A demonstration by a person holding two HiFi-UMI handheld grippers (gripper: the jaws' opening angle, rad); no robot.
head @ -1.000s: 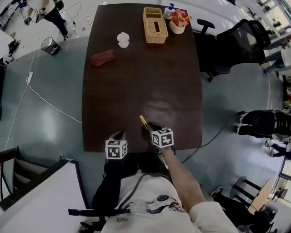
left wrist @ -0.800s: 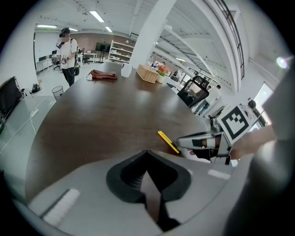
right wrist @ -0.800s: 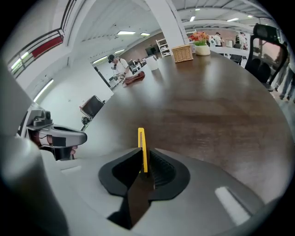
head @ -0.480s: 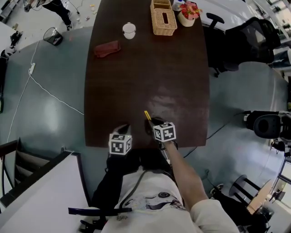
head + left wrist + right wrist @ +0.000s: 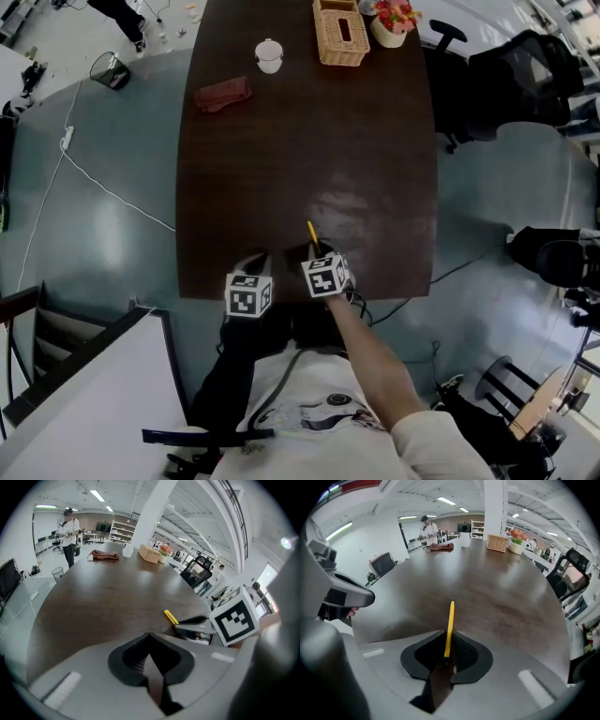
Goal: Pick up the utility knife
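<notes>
The yellow utility knife (image 5: 312, 234) sticks out forward from my right gripper (image 5: 307, 251) over the near edge of the dark brown table (image 5: 309, 141). In the right gripper view the knife (image 5: 450, 623) stands thin and edge-on, clamped between the black pads, and the right gripper (image 5: 447, 654) is shut on it. My left gripper (image 5: 253, 264) sits just to its left at the table's edge. In the left gripper view the left gripper (image 5: 150, 660) is shut with nothing in it, and the knife (image 5: 171, 617) shows to its right.
At the table's far end lie a red cloth (image 5: 223, 94), a white cup (image 5: 269, 56), a wicker basket (image 5: 339, 26) and a flower pot (image 5: 394, 21). Black office chairs (image 5: 516, 70) stand to the right. A bin (image 5: 111, 70) and a white cable (image 5: 103, 202) are on the floor at left.
The right gripper with the knife has shifted a little left, closer to the left gripper. The knife now points more straight ahead. The left gripper has stayed put.
</notes>
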